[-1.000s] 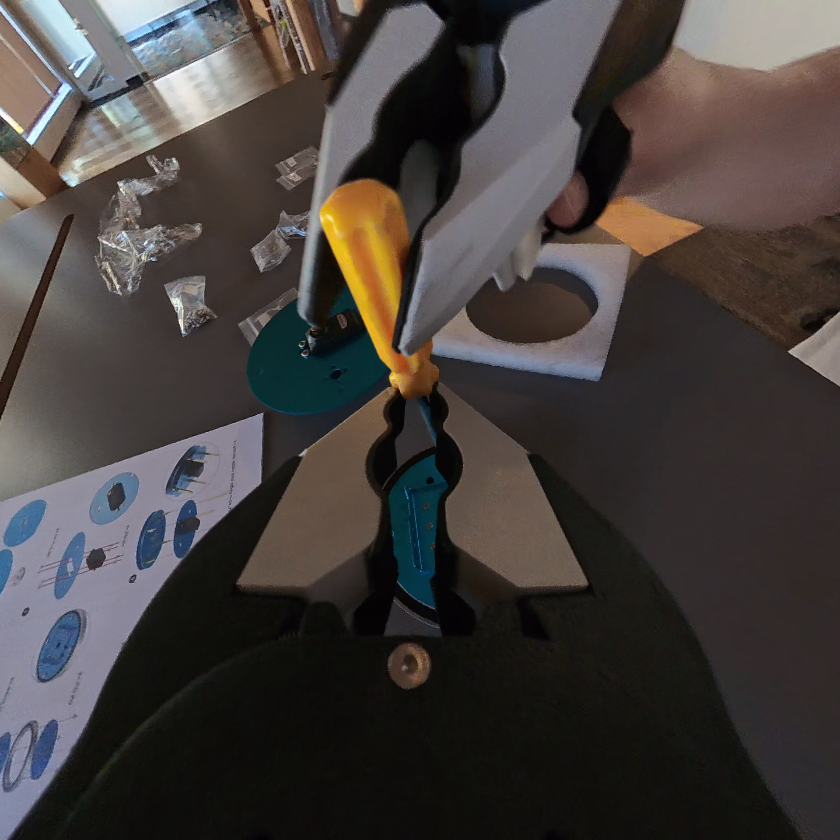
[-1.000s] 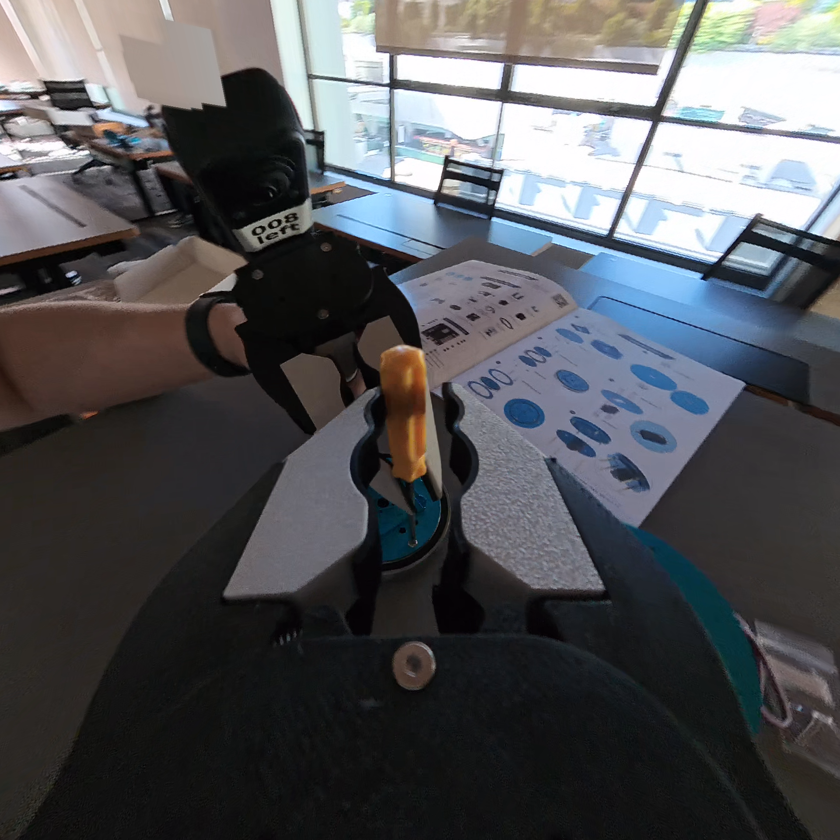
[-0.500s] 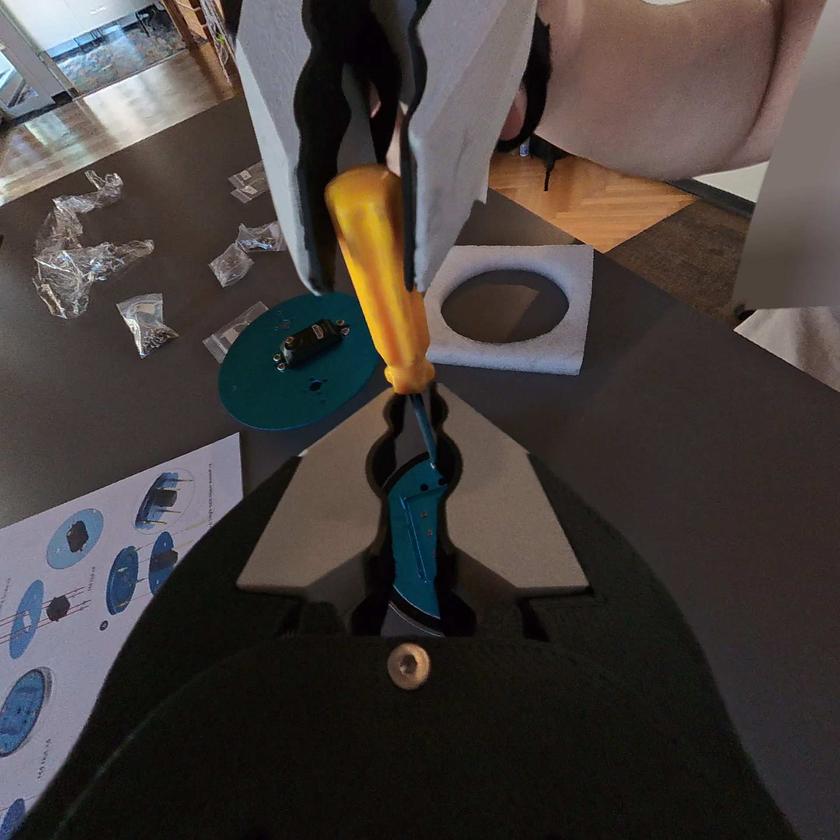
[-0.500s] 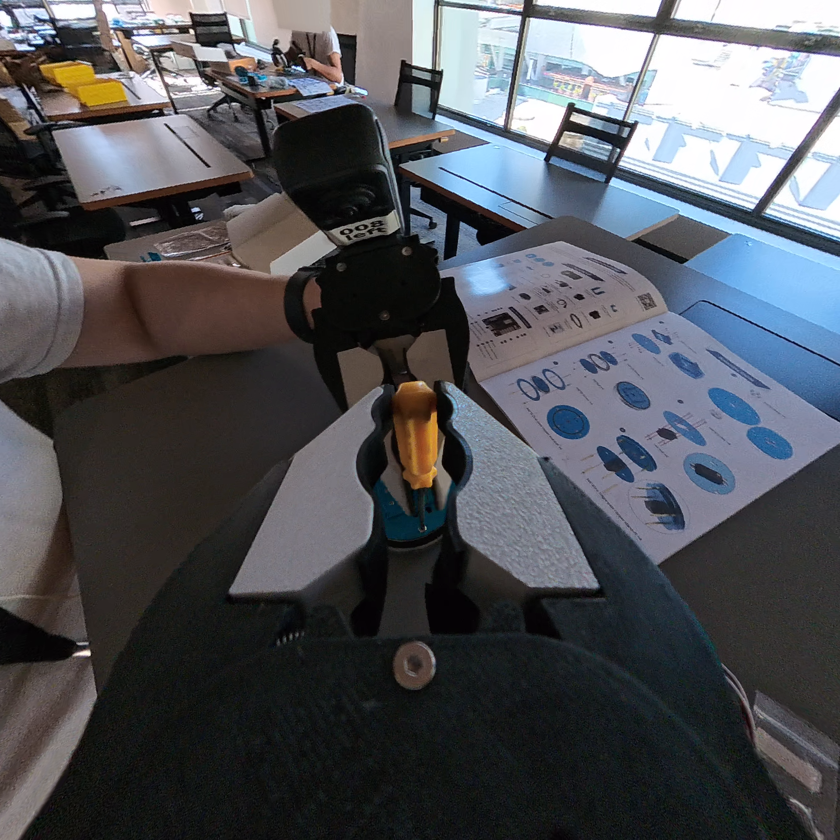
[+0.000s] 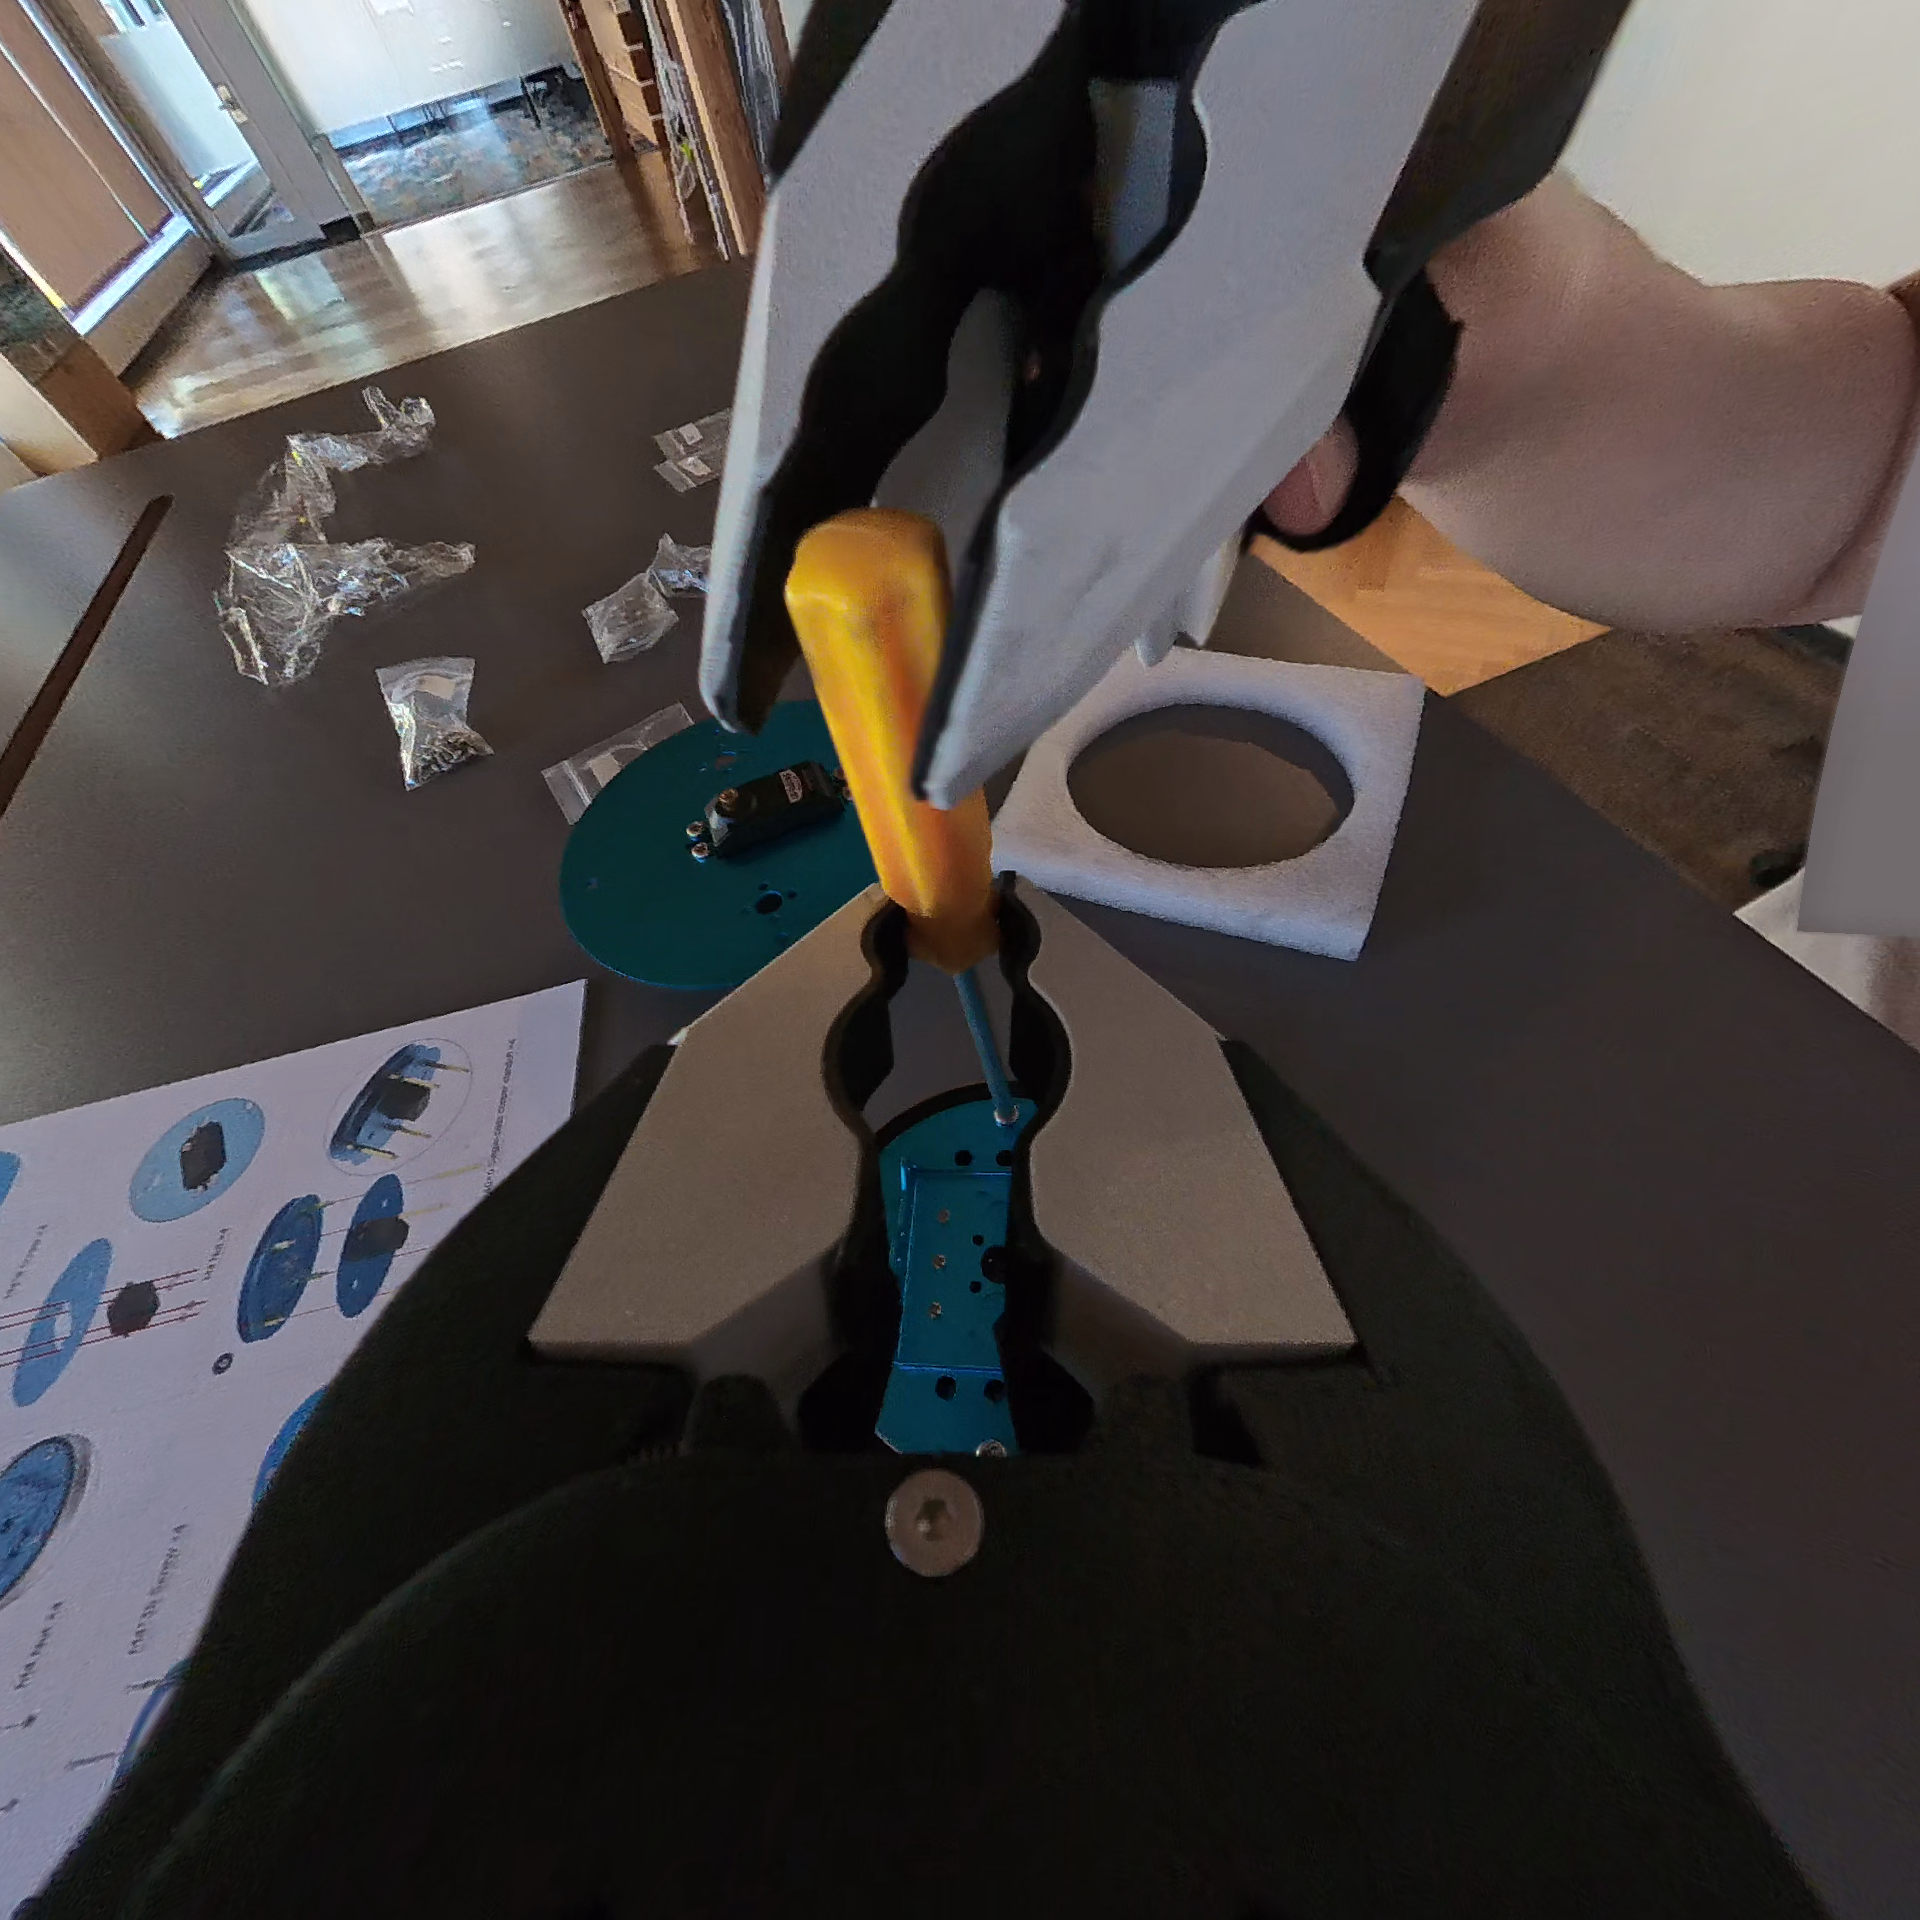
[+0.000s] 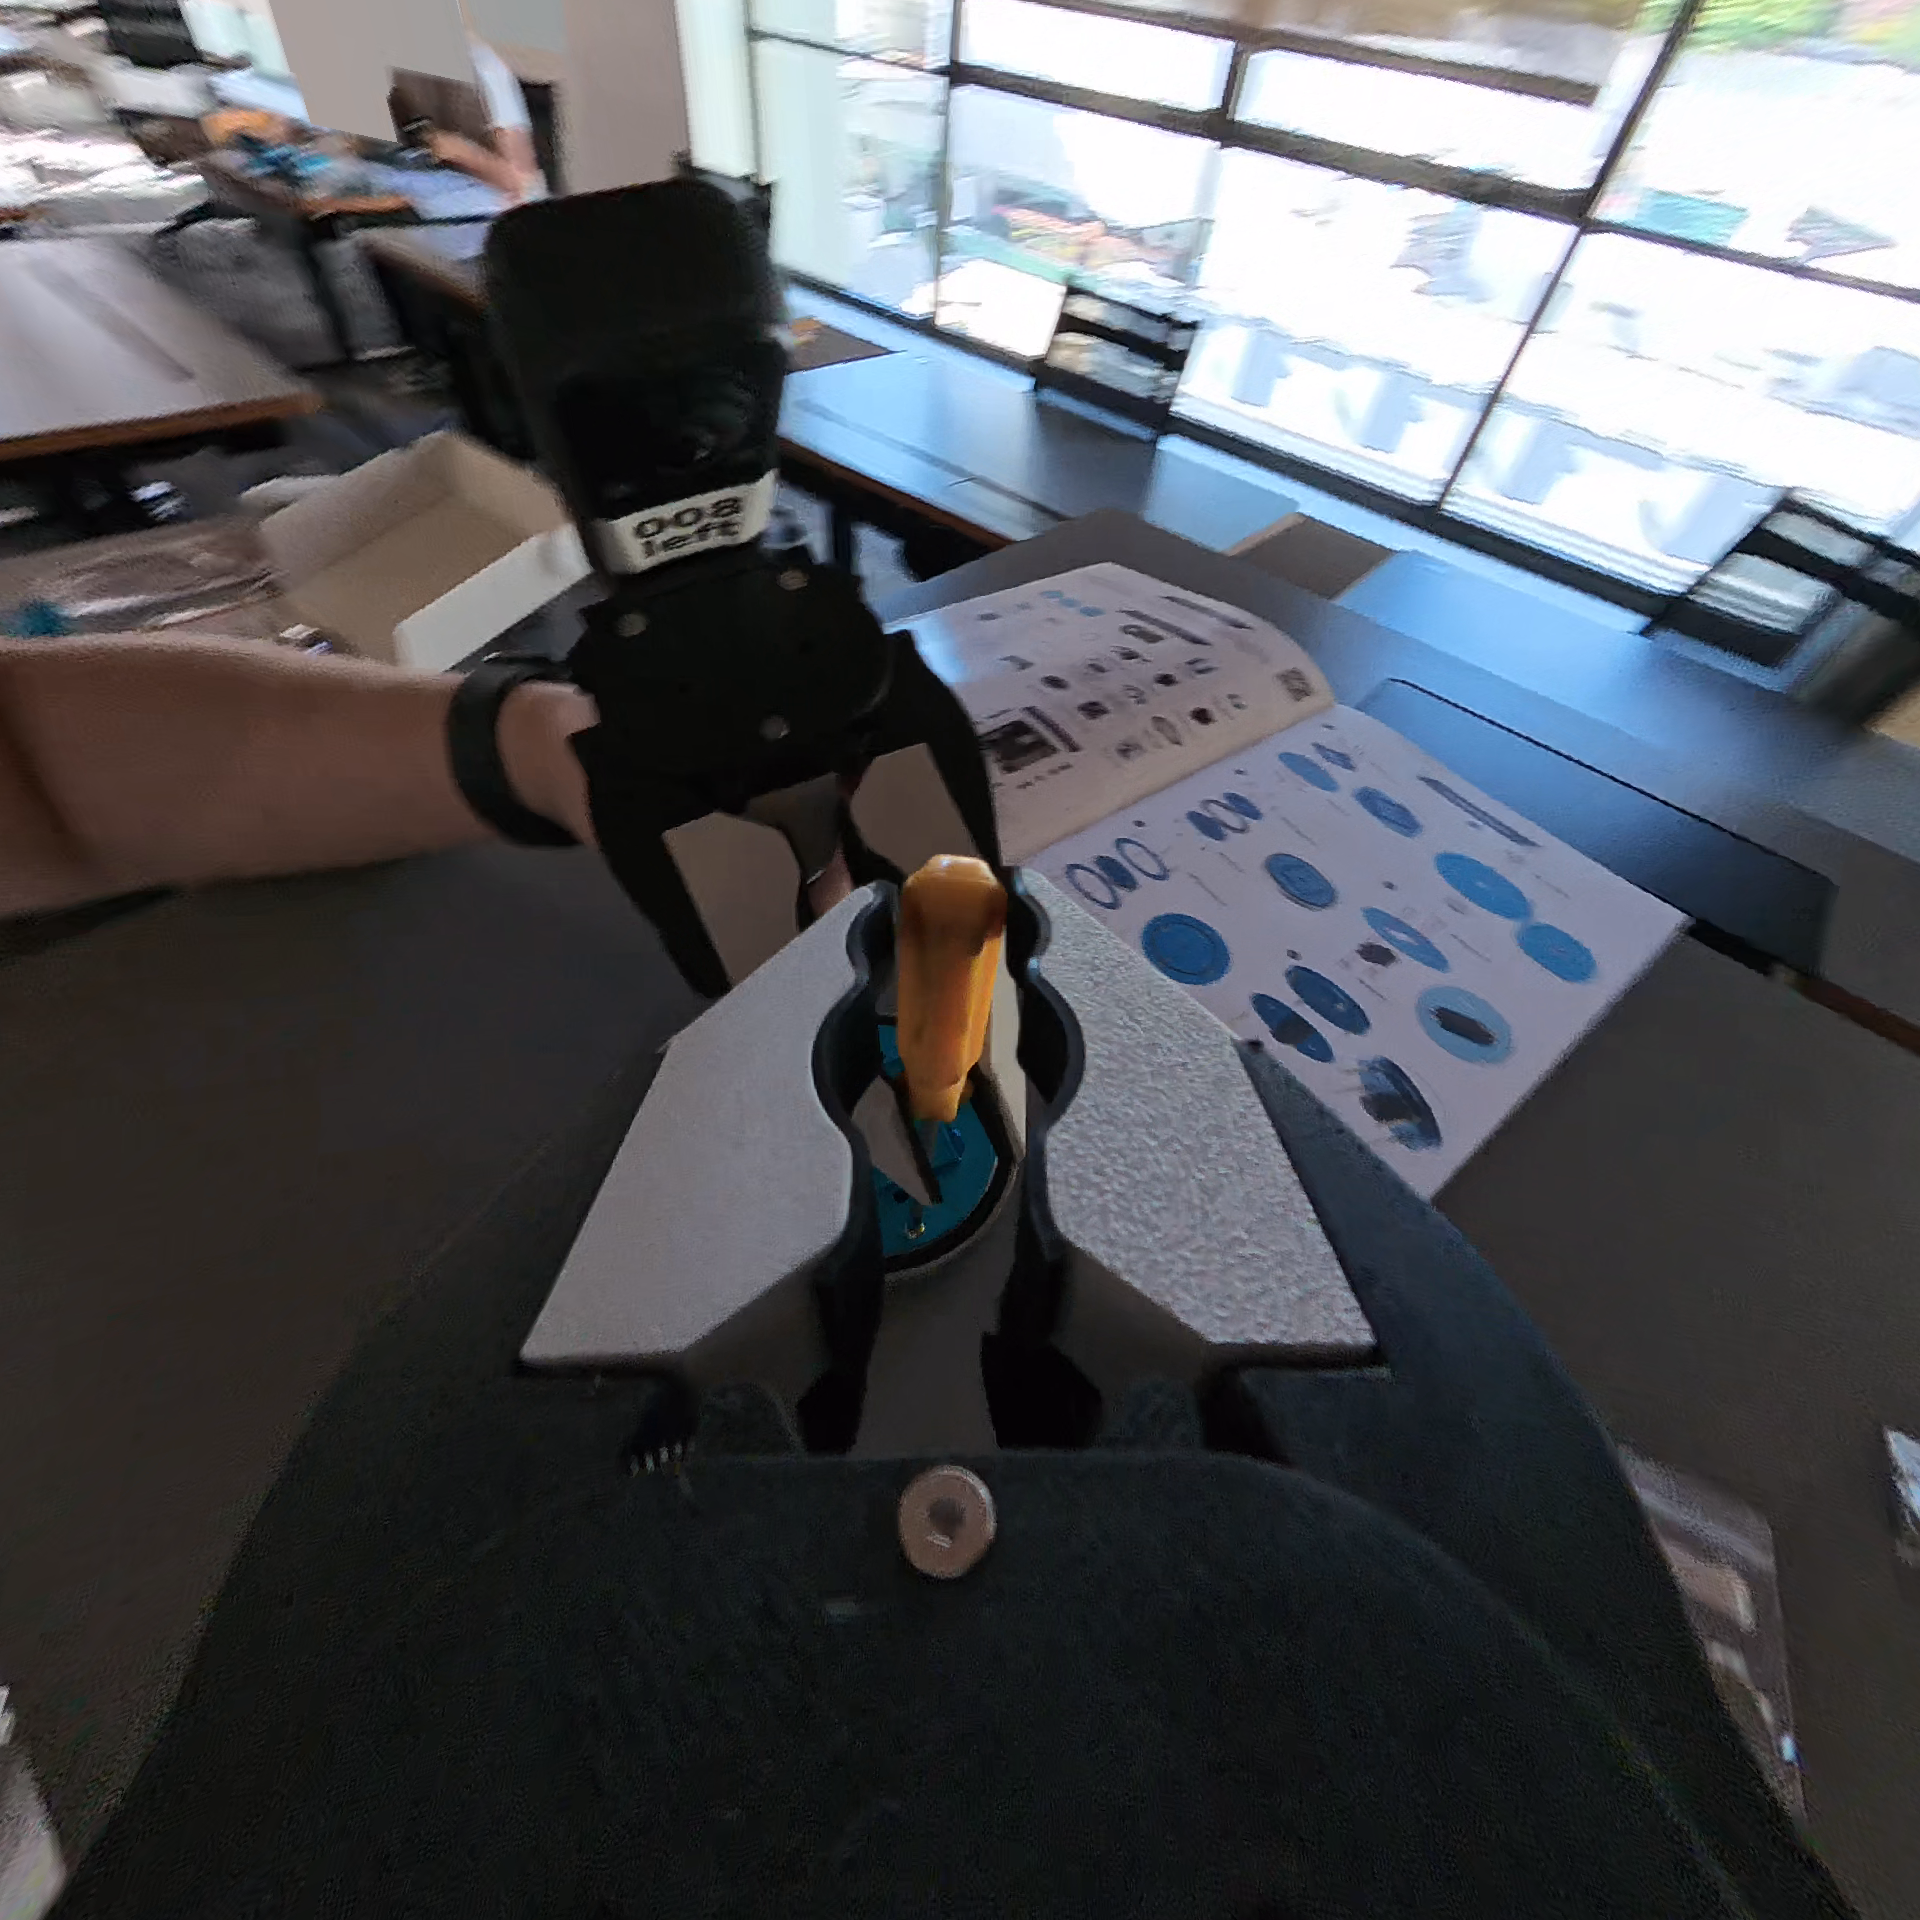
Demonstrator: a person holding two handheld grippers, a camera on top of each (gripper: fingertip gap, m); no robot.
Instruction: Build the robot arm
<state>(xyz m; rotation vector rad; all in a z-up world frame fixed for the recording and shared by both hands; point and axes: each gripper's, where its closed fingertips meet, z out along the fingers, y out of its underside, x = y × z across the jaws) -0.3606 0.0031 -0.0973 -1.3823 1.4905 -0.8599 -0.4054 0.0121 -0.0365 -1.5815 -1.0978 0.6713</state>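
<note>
My left gripper [image 5: 940,920] is shut on a blue metal part [image 5: 951,1247] with several small holes, held above the dark table [image 5: 1558,1143]. My right gripper [image 5: 836,748] comes in from above and is shut on the handle of a yellow screwdriver [image 5: 894,727]. The screwdriver's thin shaft slants down between the left fingertips, with its tip on a small screw [image 5: 1004,1117] at the part's upper right edge. In the right wrist view my right gripper [image 6: 945,894] clamps the screwdriver [image 6: 945,987] over the blue part [image 6: 966,1164]. The left gripper's black body [image 6: 717,686] faces it.
A teal disc [image 5: 665,894] with a black servo [image 5: 769,810] lies beyond. A white foam square [image 5: 1351,831] with a round hole lies to its right. Plastic bags [image 5: 312,561] lie at far left. A printed instruction sheet [image 5: 208,1247] lies at left. A white box [image 6: 416,551] stands behind.
The right gripper has twisted and tilted with the screwdriver, its tip staying on the blue part. The blue part now shows more of its flat face between the left fingers.
</note>
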